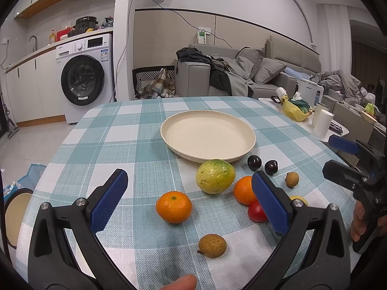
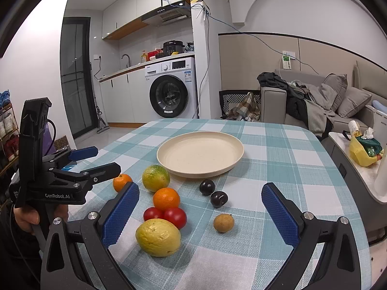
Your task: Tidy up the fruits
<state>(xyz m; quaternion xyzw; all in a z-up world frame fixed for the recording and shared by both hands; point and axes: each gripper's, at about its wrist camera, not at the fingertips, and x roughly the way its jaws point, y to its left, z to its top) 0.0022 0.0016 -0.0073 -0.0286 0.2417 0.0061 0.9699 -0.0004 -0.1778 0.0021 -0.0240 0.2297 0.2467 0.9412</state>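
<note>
A cream plate [image 1: 208, 135] [image 2: 200, 153] sits empty mid-table. In front of it lie a green-yellow citrus [image 1: 215, 176] [image 2: 156, 177], two oranges [image 1: 173, 207] [image 1: 243, 189] [image 2: 166, 198] [image 2: 121, 182], two dark plums [image 1: 254, 162] [image 1: 271, 167] [image 2: 207, 186] [image 2: 219, 199], two red tomatoes [image 2: 153, 213] [image 2: 175, 216], a yellow lemon [image 2: 158, 237] and two brown longans [image 1: 212, 245] [image 1: 292, 179] [image 2: 223, 222]. My left gripper [image 1: 191, 200] is open above the near orange. My right gripper [image 2: 200, 215] is open above the tomatoes and longan. Each gripper shows in the other's view [image 1: 343, 159] [image 2: 96, 162].
The table has a teal checked cloth [image 1: 135, 145] [image 2: 278, 149]. A side table to the right holds a yellow bag [image 1: 293, 111] [image 2: 361, 152] and white cups [image 1: 323, 123]. A washing machine [image 2: 171, 87] and a sofa [image 1: 266, 72] stand behind.
</note>
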